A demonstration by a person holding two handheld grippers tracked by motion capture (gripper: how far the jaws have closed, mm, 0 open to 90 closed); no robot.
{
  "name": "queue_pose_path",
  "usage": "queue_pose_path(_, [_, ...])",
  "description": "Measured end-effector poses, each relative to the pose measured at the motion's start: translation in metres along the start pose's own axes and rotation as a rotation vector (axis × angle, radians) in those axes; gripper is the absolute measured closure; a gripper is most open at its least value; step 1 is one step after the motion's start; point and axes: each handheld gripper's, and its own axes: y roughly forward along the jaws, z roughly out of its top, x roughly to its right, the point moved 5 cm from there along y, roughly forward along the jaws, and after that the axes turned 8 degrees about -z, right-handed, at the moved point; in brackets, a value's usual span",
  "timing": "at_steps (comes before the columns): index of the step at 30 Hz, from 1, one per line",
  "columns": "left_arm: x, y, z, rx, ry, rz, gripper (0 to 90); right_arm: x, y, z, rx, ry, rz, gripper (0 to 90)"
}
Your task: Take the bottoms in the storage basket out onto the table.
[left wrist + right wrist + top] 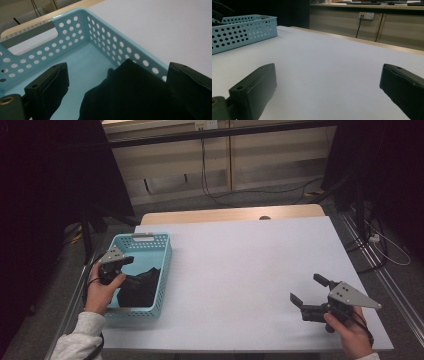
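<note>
Light-blue plastic basket [162, 265], perforated walls, at the left edge of a white table [250, 270]. Contents: one black cloth [140, 287], crumpled, lying against the basket's near and right walls. Left gripper [131, 261]: held over the basket, jaws spread wide, the cloth lying below and between them, not pinched. Right gripper [306, 289]: near the table's right front corner, just above the bare top, jaws spread wide, holding nothing. Well apart from the basket.

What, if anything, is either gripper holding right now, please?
Nothing: the left gripper hangs open over the black cloth in the basket; the right gripper is open over the table.
</note>
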Motion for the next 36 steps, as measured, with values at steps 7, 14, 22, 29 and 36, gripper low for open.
queue_pose_path(7, [-0.002,0.005,-0.007,-0.051,0.001,-0.014,4.6,0.0,0.0,0.0,0.0,0.004,0.001,0.0])
queue_pose_path(14, [-0.004,0.005,-0.008,-0.06,-0.008,-0.025,4.6,0.001,0.0,0.0,0.002,0.004,0.003,0.0])
queue_pose_path(22, [-0.002,0.008,-0.01,-0.086,-0.005,-0.055,4.6,0.0,-0.001,0.001,0.007,0.004,0.014,0.0])
queue_pose_path(29, [-0.001,0.007,-0.009,-0.101,0.002,-0.07,4.8,0.001,-0.002,0.001,0.007,0.006,0.01,0.0])
queue_pose_path(36, [-0.001,0.006,-0.014,-0.137,0.019,-0.094,4.5,0.0,-0.002,0.0,0.005,0.002,0.009,0.0])
